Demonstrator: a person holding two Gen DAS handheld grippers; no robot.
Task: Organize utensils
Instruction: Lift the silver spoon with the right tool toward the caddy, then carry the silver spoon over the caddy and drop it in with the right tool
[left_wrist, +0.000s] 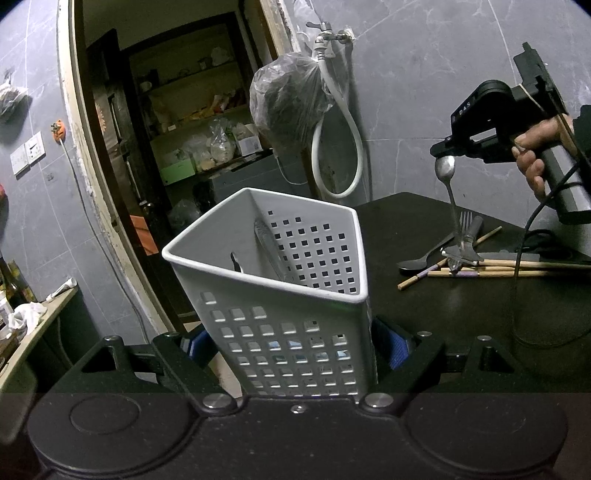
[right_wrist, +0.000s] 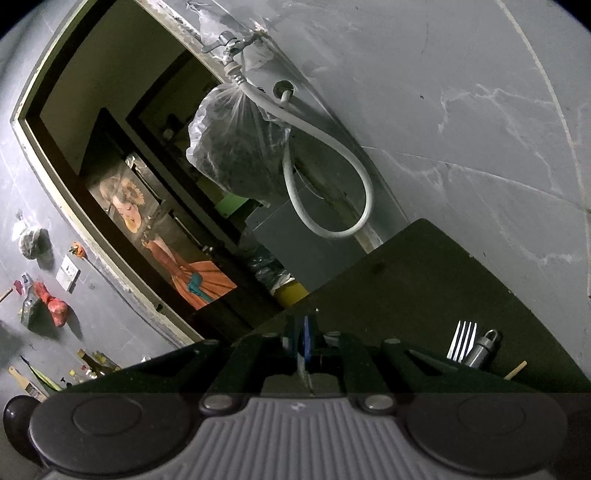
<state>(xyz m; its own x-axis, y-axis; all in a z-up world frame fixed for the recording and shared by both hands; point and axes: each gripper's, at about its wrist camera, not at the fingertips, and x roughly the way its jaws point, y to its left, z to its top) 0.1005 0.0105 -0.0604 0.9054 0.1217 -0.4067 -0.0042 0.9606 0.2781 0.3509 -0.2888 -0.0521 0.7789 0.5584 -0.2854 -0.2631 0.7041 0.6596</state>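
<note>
Above the dark table (left_wrist: 424, 229), the left gripper (left_wrist: 295, 350) clamps a white caddy (left_wrist: 266, 280) tilted, mouth open toward the spoon (left_wrist: 448, 184) pinched by the right gripper (left_wrist: 441, 149).

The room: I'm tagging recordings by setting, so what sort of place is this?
Probably a home kitchen or wash area: a wall tap with a white hose on grey tiles, a doorway onto pantry shelves of packaged goods, and cutlery on a dark table.
</note>
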